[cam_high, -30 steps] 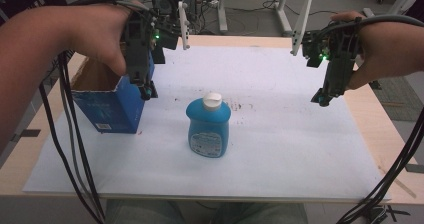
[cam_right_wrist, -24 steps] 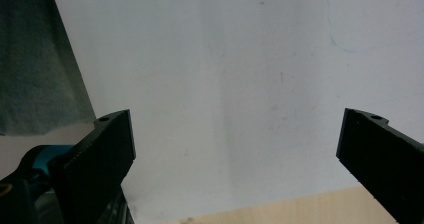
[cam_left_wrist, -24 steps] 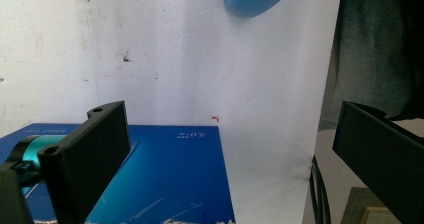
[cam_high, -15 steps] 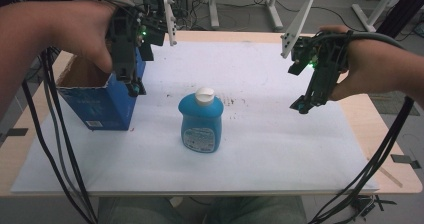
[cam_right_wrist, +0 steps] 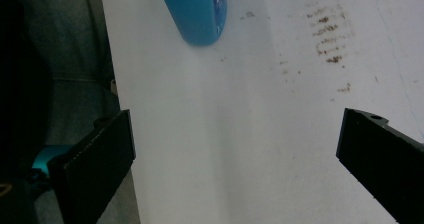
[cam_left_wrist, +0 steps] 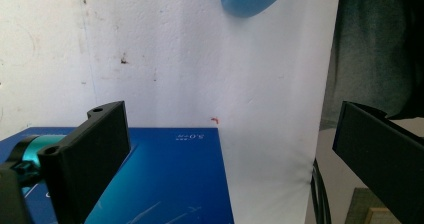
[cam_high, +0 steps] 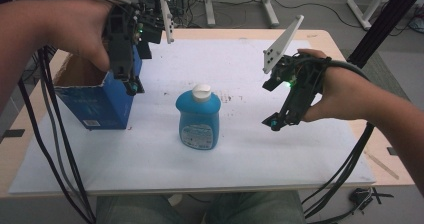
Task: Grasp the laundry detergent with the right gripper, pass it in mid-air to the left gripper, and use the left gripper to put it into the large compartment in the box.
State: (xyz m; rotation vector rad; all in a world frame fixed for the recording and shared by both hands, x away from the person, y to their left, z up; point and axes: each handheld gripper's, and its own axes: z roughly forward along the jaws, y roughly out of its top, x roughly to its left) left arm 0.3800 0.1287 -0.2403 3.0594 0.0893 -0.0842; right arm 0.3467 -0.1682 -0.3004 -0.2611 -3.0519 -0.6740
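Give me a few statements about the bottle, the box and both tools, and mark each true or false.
1. The blue plastic bottle with a white cap stands upright on the white sheet. True.
2. The right tool is shut on the bottle. False: its jaws are wide apart, and it hangs to the bottle's right.
3. The open-topped blue cardboard box stands left of the bottle. True.
4. The left tool holds the bottle's cap. False: it is open beside the box's near right corner.

1 bottle (cam_high: 199, 118), 1 box (cam_high: 95, 100), 2 hand-held grippers.
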